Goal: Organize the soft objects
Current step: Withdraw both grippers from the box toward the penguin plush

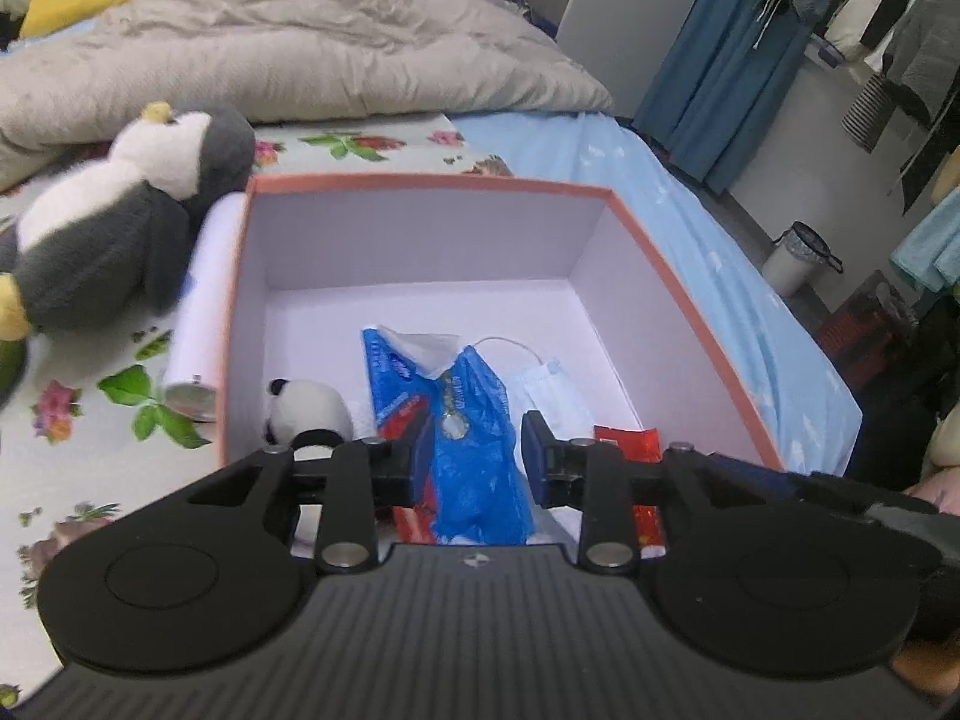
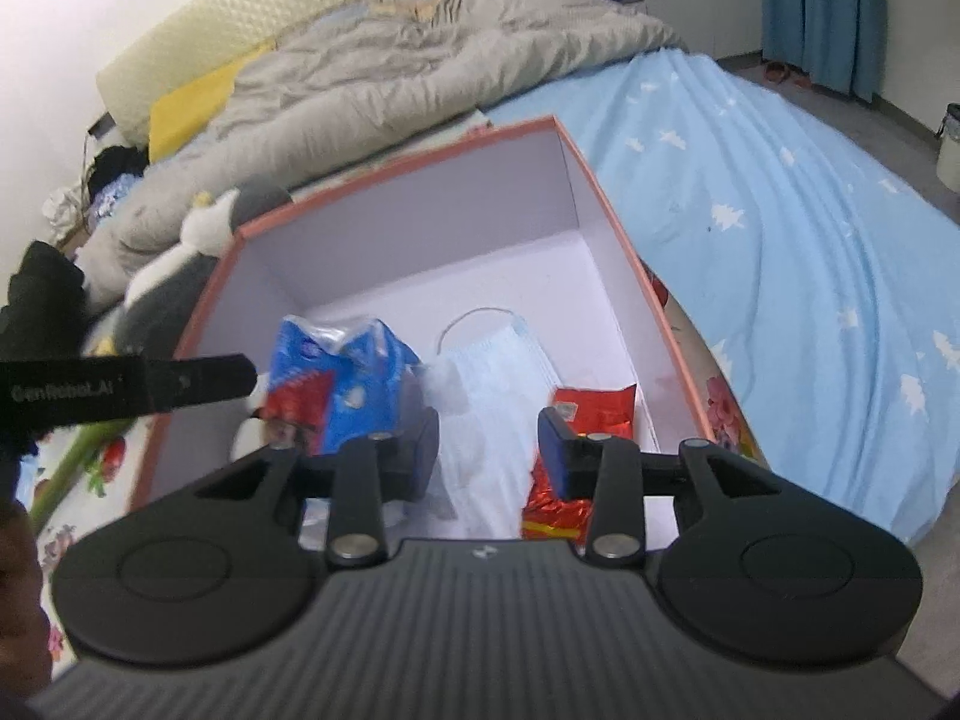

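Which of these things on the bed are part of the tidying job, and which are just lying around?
Part of the job:
- box
- blue tissue pack
- face mask
- red snack packet
- small panda toy
- big penguin plush

Just lying about:
- grey duvet
- white roll
- bin
- hanging clothes

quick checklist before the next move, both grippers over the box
1. Left gripper free of the blue tissue pack: ok, jaws apart, pack lying below.
2. Right gripper empty: ok, only the face mask beneath.
3. Box has room: ok, far floor bare.
4. Small panda inside the box: ok.
5. Penguin plush packed: not ok, lying outside on the bed.
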{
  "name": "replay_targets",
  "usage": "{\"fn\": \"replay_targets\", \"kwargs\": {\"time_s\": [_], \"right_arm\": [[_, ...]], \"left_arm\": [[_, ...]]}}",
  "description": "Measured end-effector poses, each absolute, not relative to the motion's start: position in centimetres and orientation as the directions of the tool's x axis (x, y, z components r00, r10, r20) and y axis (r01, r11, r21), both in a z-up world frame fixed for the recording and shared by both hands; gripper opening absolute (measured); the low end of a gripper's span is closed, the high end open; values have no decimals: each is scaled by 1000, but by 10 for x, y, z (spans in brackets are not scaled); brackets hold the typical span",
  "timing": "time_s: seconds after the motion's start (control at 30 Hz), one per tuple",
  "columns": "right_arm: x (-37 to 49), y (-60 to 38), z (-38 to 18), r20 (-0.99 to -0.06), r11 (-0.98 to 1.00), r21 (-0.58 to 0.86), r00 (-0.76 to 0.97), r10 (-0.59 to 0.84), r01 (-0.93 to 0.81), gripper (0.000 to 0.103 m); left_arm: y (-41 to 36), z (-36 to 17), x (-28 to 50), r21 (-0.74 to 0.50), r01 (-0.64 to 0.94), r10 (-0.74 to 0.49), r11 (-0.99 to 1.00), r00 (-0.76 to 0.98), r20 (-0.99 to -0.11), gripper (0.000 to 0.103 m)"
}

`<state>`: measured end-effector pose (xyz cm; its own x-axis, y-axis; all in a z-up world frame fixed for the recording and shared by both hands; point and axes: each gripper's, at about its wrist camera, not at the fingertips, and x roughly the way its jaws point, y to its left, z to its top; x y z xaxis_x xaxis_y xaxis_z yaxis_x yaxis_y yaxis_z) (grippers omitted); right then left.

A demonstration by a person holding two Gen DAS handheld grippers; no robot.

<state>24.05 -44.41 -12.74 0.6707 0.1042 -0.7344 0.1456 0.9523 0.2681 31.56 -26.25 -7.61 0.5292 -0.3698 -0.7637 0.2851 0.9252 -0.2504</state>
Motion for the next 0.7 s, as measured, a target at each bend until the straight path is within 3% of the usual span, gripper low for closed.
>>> {"fn": "replay_targets", "kwargs": {"time_s": [0.33, 0.7], "right_arm": [[187, -420, -77, -660, 964, 243, 747, 84, 107, 40], [126, -387, -42, -593, 968, 241, 800, 94, 65, 40]], "left_arm": [[-226, -19, 243, -203, 306, -356, 930, 615, -703, 37], [-183, 18, 168, -230, 294, -372, 928, 671, -642, 36]]}}
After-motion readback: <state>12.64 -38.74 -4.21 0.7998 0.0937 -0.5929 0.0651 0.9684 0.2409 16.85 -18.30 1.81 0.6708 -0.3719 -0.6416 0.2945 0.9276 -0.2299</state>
